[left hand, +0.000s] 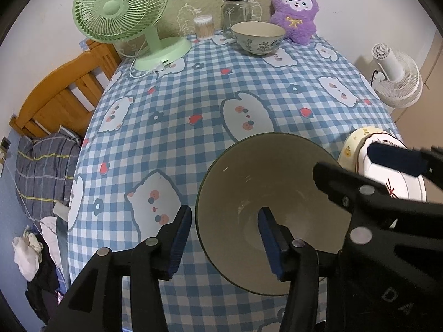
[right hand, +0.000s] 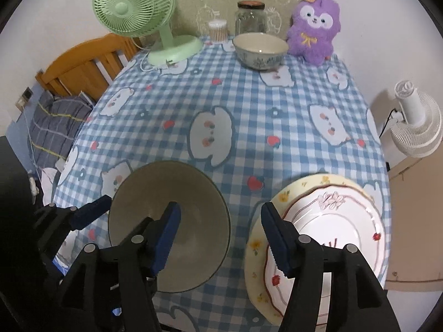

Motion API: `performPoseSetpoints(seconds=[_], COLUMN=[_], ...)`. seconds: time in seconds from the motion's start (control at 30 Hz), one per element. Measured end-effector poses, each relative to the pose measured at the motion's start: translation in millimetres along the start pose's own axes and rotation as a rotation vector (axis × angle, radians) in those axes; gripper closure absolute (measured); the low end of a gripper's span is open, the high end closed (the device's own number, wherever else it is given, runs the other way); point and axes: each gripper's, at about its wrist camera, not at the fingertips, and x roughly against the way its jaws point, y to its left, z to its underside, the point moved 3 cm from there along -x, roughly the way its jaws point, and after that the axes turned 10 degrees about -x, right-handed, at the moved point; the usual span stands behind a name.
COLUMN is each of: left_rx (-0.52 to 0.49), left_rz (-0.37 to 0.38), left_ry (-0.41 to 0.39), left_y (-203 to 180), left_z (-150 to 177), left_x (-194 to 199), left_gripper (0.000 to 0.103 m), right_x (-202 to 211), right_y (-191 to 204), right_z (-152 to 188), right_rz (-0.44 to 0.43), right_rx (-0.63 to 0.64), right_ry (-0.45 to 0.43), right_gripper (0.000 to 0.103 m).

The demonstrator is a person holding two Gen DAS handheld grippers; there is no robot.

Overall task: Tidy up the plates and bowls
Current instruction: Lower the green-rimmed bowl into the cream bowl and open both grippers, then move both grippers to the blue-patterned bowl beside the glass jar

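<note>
A plain grey-green bowl (left hand: 263, 171) (right hand: 166, 193) sits on the checked tablecloth near the front edge. My left gripper (left hand: 224, 242) is open and straddles the bowl's left rim, one pad outside and one inside, neither pressing on it. Right of the bowl, a white plate with a red rim (right hand: 332, 221) (left hand: 407, 182) lies on a cream flowered plate (right hand: 257, 246) (left hand: 351, 144). My right gripper (right hand: 221, 239) (left hand: 343, 159) is open, with one finger over the bowl's right side and the other above the plates' left edge. A floral bowl (left hand: 257, 38) (right hand: 260, 49) stands at the far end.
At the table's back stand a green desk fan (left hand: 119, 13), a glass jar (left hand: 235, 11), a cotton-swab tub (left hand: 203, 27) and a purple plush toy (left hand: 295, 11). A wooden bed frame (left hand: 63, 96) with bedding lies left, a white fan (right hand: 415, 127) right.
</note>
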Motion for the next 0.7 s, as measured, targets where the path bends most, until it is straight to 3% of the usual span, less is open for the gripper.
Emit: performPoseSetpoints(seconds=[0.7], left_rx=[0.011], left_rz=[0.020], left_ry=[-0.138], left_y=[10], left_z=[-56], left_x=[57], left_gripper=[0.037], right_x=[61], right_y=[5], right_z=[-44], right_rz=[-0.008], right_rx=[0.004], right_ry=[-0.119], right_gripper=[0.039])
